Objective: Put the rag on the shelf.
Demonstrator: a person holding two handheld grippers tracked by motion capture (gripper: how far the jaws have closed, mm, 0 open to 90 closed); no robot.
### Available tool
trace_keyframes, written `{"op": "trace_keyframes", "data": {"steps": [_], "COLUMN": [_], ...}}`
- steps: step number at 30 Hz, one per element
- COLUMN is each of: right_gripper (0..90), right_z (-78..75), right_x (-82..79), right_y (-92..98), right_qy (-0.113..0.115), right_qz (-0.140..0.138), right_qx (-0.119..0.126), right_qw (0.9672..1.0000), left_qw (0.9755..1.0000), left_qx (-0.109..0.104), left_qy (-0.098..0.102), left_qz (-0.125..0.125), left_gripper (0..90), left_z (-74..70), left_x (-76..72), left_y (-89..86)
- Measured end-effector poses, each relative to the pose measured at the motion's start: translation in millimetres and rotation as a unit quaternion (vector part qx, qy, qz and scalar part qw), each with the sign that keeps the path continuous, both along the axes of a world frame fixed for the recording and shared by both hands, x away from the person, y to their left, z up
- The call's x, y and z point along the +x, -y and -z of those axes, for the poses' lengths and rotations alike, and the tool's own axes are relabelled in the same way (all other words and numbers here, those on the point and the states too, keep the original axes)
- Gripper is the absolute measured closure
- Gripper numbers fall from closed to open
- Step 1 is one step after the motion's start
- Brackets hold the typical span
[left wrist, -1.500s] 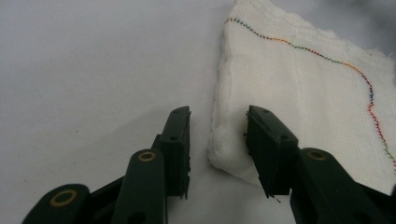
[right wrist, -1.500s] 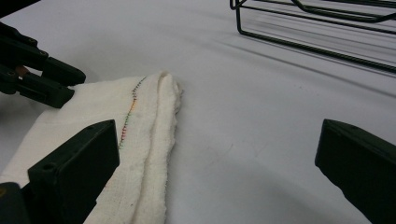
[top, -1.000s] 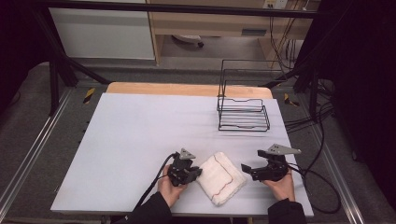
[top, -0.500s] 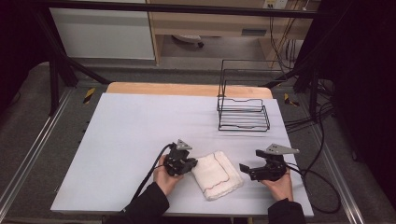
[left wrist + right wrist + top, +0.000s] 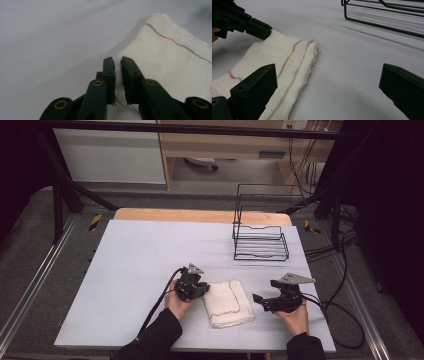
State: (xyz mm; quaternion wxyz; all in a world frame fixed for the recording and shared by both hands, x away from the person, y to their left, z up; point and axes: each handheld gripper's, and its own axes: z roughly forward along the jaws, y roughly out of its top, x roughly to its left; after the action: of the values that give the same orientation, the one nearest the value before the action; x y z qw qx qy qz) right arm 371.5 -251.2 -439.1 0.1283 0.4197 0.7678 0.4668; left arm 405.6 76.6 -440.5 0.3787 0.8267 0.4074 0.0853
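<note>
From the high view, a folded white cloth with a thin multicoloured stitched line (image 5: 228,303) lies near the front edge of a pale grey-white tabletop (image 5: 140,265), between a person's two hands. The left gripper (image 5: 200,290), black with a grey three-cornered plate on top, sits at the cloth's left edge, held in the left hand (image 5: 178,304) that comes out of a dark sleeve. The right gripper (image 5: 260,298), of the same build, rests just beside the cloth's right edge in the right hand (image 5: 295,316), its black cable looping off toward the table's right side. A black wire rack with a tall open frame (image 5: 260,240) stands well apart at the far right of the table, in front of a strip of bare wood.

In the left gripper view, the left gripper (image 5: 118,62) has its two black jaws drawn narrow, pinching a raised corner of the cloth (image 5: 170,60) between them; a sliver of white fabric shows in the slit. The rest of the cloth lies flat on the table to the right.

In the right gripper view, the right gripper (image 5: 329,82) has its jaws spread wide, holding nothing, with bare tabletop between them. The cloth (image 5: 279,65) lies beyond the left jaw, its layered fold edge facing the gap. The left gripper (image 5: 263,30) bites the cloth's far corner, and the wire rack's (image 5: 384,15) base crosses the top of the frame.
</note>
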Motion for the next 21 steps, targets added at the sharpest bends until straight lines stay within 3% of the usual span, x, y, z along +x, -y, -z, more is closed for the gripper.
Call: {"op": "trace_keyframes", "data": {"steps": [1,4,5,9,16,21], "right_gripper": [3.7,5.4,7.6,12.9,27.4,36.8], "right_z": [-1.1,-2.5,-2.9,-1.5,2.2,7.0], "right_x": [3.0,7.5,13.3,26.8,44.9,49.3], "right_y": [-4.7,-11.3,-19.3,-36.1,-58.4,-63.8], "right_qy": [0.003,0.000,0.000,-0.010,-0.027,-0.041], "right_qz": [0.002,0.003,0.001,-0.002,-0.011,-0.017], "right_qx": [-0.002,-0.005,-0.008,-0.022,-0.032,-0.029], "right_qw": [1.0000,1.0000,1.0000,0.9997,0.9991,0.9986], "left_qw": [1.0000,0.9999,0.9998,0.9995,0.9995,0.9992], "left_qx": [-0.003,-0.002,-0.002,-0.009,-0.014,-0.031], "left_qy": [0.001,0.014,0.019,0.029,0.028,0.027], "left_qz": [-0.002,0.001,0.001,0.007,0.010,0.006], "left_gripper": [68.5,61.3,53.4,39.6,20.3,15.2], "left_z": [-0.6,-3.4,-4.5,-8.4,-6.4,-4.0], "left_x": [-1.5,-7.0,-9.2,-14.8,-16.2,-15.8], "left_y": [-1.5,-7.1,-8.9,-18.0,-27.2,-34.7]}}
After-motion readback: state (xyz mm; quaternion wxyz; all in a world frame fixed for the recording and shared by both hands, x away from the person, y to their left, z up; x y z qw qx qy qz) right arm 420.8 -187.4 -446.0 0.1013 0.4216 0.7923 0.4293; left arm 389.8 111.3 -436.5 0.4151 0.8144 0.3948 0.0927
